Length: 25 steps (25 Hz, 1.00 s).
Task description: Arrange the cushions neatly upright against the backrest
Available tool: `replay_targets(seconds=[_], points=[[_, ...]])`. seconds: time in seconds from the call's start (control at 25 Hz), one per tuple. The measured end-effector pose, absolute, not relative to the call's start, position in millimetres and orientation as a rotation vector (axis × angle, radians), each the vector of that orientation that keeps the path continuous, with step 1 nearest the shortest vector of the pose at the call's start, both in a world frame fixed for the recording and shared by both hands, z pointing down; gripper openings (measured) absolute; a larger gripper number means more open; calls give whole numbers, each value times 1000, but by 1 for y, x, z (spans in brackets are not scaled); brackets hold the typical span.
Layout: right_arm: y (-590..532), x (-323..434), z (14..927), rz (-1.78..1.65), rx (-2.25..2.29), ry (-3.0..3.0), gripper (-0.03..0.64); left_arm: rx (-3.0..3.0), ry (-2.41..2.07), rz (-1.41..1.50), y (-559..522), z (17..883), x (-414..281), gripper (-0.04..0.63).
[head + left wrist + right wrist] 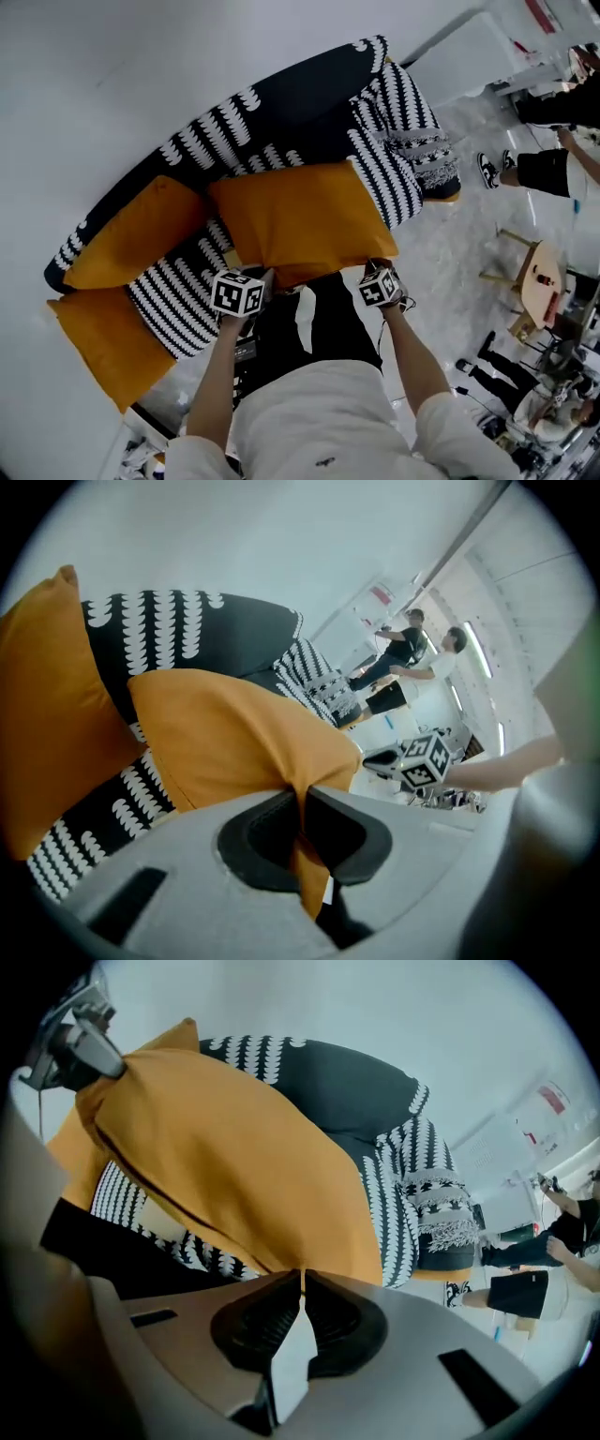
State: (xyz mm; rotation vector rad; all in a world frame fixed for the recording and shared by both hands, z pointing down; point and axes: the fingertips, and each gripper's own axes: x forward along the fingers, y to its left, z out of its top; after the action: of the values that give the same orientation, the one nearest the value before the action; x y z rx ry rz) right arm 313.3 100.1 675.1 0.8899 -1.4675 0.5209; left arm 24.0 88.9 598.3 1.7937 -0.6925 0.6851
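Note:
A large orange cushion (300, 220) hangs over the sofa seat, held by its near edge. My left gripper (251, 281) is shut on the cushion's near left corner; in the left gripper view its orange fabric (234, 738) is pinched between the jaws of the left gripper (302, 803). My right gripper (375, 272) is shut on the near right corner, where the cushion (244, 1166) and its white label (292, 1354) pass between the jaws of the right gripper (302, 1283). A second orange cushion (136, 234) leans on the backrest at the left. A third (108, 342) lies at the sofa's left end.
The sofa (281, 103) is black with white patterns and curves along a white wall. A patterned cushion (422, 155) lies at its right end. People (548, 141) stand to the right, near a small wooden stool (534, 281). The floor is pale marble.

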Motion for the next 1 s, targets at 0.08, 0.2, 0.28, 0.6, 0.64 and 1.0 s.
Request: replay_targets(seconds=[0.08,0.2,0.28,0.6,0.64,1.0], points=[[108,321,665,458,855,-1468,18,1776,-711,642,80,585,28,20],[110,342,651,353,831,-1462,18,1748,-748,584,67,568,33,20],[103,354,646,319,820,-1480,18,1730,-780,542,53,559,35,20],[52,374,660,231,708,-1555,198,1684,-924,514,1,527,40,23],[47,375,664,208,677,-1560,201,1678,-936,519,-2,525,42,23],[-4,397,677,171,562,-1577,171,1564,-1039,608,-7,534,63,28]])
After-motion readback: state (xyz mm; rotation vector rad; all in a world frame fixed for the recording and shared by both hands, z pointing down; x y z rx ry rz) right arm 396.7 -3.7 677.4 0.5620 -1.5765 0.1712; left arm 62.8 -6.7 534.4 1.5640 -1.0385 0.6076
